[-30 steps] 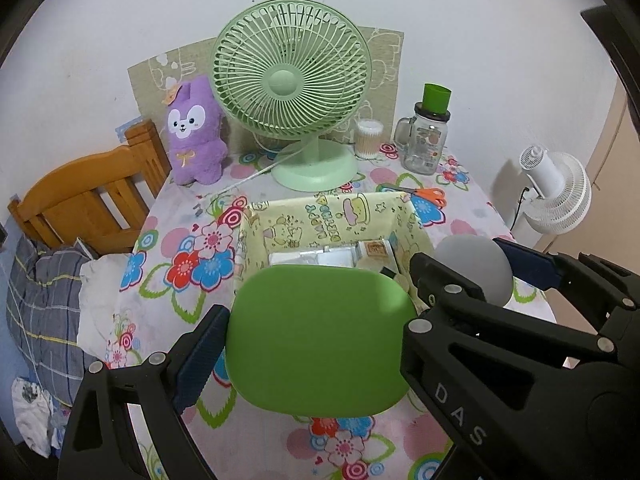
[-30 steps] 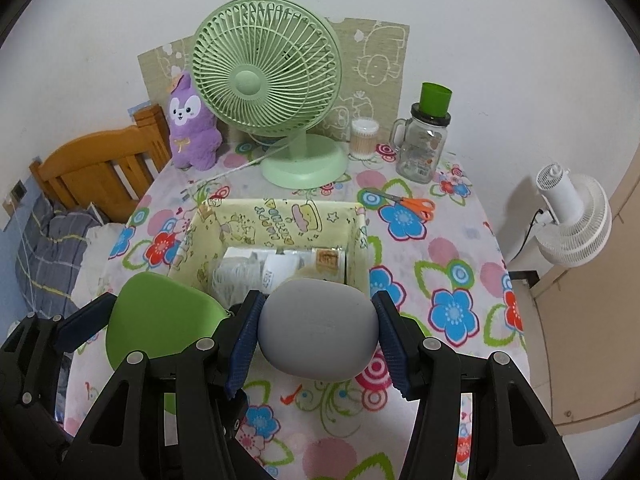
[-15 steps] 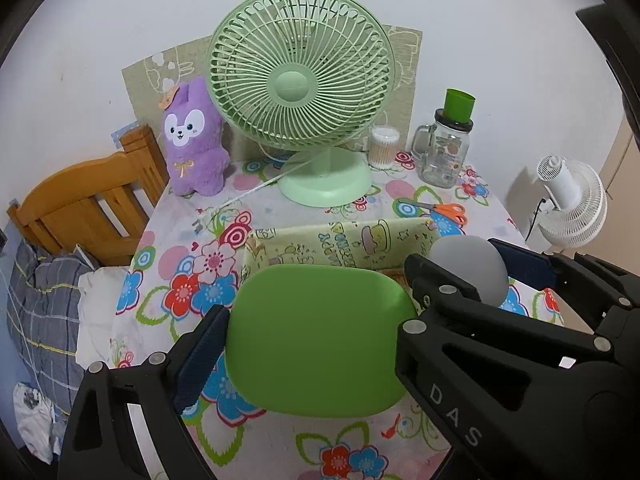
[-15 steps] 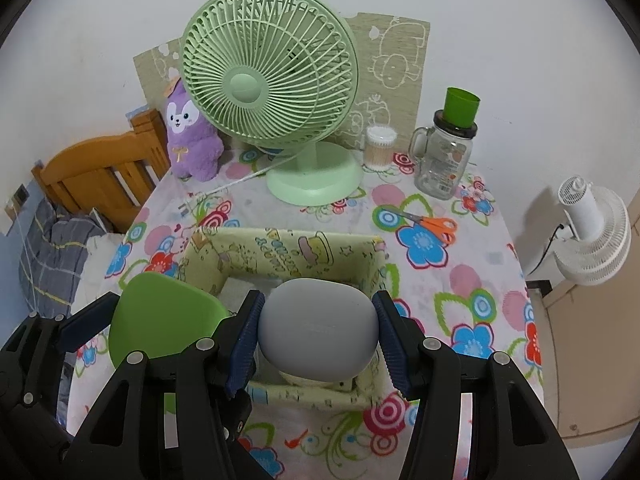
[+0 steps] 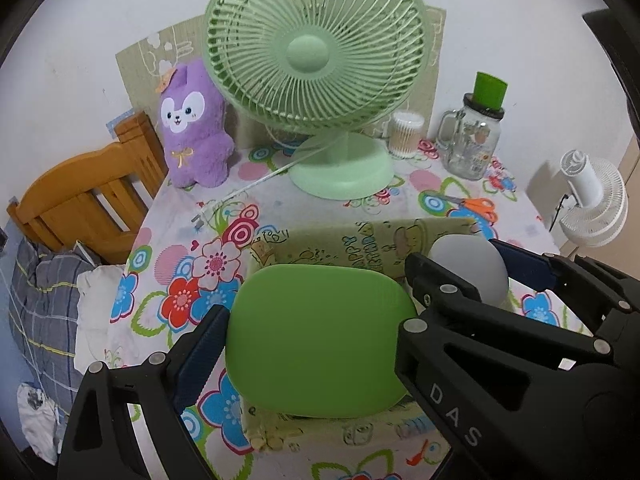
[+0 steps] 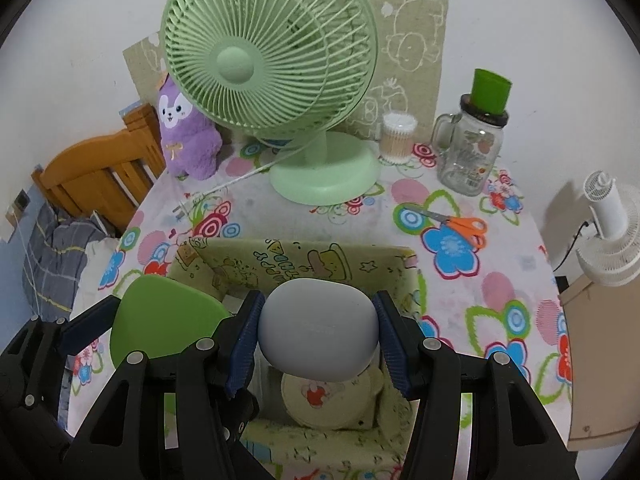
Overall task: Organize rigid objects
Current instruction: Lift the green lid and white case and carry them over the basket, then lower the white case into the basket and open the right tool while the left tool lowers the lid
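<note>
My left gripper (image 5: 316, 320) is shut on a wide green rounded case (image 5: 320, 340), pads pressing its two sides. My right gripper (image 6: 318, 320) is shut on a smaller grey rounded case (image 6: 320, 328). Both cases hang side by side over a yellow cartoon-print fabric box (image 6: 280, 256) on the floral tablecloth, the green one (image 6: 160, 320) on the left and the grey one (image 5: 472, 264) on the right. Under the grey case a round cream tin (image 6: 332, 396) with a red print lies in the box. The green case hides most of the box's inside (image 5: 360, 240) in the left wrist view.
Behind the box stand a green desk fan (image 6: 272, 68), a purple plush (image 5: 192, 128), a cotton swab tub (image 6: 398, 136) and a glass jar (image 6: 472, 152) with a green cup on top. Orange scissors (image 6: 464, 226) lie at the right. Off the table are a wooden headboard (image 5: 80, 204) and a white fan (image 6: 612, 232).
Both grippers have moved forward and slightly down with their cases, from in front of the box to over it. The fan and jar look closer. Both grips are unchanged.
</note>
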A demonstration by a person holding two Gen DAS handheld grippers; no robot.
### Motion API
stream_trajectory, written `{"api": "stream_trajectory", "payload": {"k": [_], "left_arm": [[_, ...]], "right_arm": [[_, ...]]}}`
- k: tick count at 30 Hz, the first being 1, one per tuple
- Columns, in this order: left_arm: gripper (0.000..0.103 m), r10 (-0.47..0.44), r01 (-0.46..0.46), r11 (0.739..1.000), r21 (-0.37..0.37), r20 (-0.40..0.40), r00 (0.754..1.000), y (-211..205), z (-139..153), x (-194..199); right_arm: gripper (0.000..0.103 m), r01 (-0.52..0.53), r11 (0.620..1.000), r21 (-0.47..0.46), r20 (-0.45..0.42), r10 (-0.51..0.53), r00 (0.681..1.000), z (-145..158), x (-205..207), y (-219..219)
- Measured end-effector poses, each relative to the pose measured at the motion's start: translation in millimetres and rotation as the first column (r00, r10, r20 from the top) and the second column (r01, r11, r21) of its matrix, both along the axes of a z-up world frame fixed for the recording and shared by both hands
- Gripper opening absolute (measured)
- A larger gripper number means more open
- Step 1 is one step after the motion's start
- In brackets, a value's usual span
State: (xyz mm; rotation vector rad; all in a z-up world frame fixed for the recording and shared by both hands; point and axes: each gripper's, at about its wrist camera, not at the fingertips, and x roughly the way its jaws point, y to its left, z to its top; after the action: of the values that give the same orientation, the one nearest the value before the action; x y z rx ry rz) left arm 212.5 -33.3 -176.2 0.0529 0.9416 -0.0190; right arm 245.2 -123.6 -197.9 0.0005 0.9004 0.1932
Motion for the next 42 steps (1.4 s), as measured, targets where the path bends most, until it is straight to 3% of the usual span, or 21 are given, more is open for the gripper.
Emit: {"api": "stream_trajectory", "payload": {"k": [16, 19, 26, 31, 35, 42], "left_arm": [[0.095, -0.011, 0.011, 0.999, 0.031, -0.019, 1.0, 6.0, -22.4, 18.8], [0.095, -0.012, 0.012, 1.0, 0.022, -0.017, 1.0, 9.3, -22.8, 19.9], [0.095, -0.005, 0.005, 1.0, -0.009, -0.012, 1.0, 11.1, -14.6, 16.9], [0.095, -0.021, 0.021, 0.999, -0.031, -0.007, 1.0, 3.6, -6.3, 11.1], [0.095, -0.042, 0.041, 0.999, -0.036, -0.006, 0.999, -4.5, -2.9, 8.0], [0.095, -0.087, 0.087, 0.995, -0.048, 0.002, 0.996, -23.1, -0.5, 5.1]], "right_arm": [[0.059, 0.013, 1.0, 0.009, -0.005, -0.013, 1.0, -24.7, 20.9, 7.6], [0.069, 0.026, 1.0, 0.0, 0.02, -0.026, 0.999, -22.3, 19.7, 9.6], [0.076, 0.027, 0.999, -0.025, 0.039, -0.026, 0.999, -9.4, 14.6, 9.7], [0.088, 0.061, 0.997, -0.054, 0.054, -0.058, 0.997, 2.1, 6.1, 0.6], [0.091, 0.106, 0.989, -0.103, 0.075, -0.099, 0.992, 9.9, -2.2, -8.2], [0.092, 0.166, 0.982, -0.09, 0.044, -0.162, 0.986, 9.8, -9.4, -31.8]]}}
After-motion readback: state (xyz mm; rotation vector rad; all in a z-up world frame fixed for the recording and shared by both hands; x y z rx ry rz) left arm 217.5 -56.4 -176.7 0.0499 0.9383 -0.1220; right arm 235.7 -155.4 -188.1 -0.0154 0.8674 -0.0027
